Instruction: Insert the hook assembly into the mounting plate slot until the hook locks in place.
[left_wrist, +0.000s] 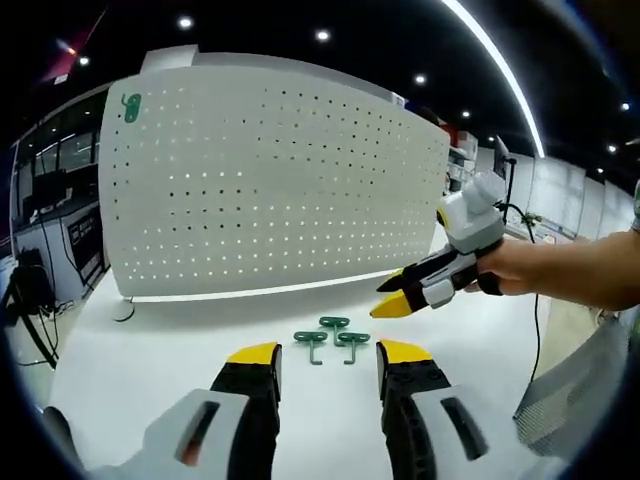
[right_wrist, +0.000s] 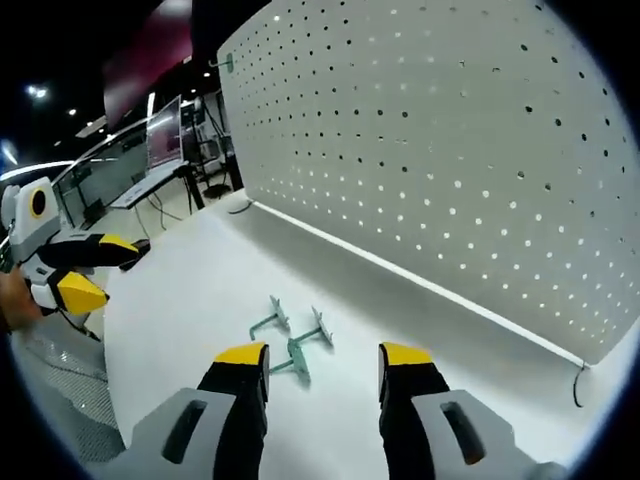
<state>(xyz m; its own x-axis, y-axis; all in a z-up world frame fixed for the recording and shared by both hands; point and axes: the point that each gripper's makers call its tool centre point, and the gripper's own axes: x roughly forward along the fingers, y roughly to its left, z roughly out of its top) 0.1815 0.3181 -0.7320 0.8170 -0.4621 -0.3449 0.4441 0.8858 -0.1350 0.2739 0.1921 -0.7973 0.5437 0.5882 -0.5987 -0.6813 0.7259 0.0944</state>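
starting at the pegboard (left_wrist: 270, 180) standing along the table's (left_wrist: 150, 370) far edge: three green hooks (left_wrist: 332, 338) lie mid-table, untouched. left gripper (left_wrist: 328, 360) and right gripper (right_wrist: 325, 358) both spread apart, empty. pinch one hook by its stem, keep tabs level with holes.

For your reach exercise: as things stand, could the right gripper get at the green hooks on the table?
Probably yes: the right gripper is open, the three green hooks lie just ahead of it on the bare white table, nothing between.
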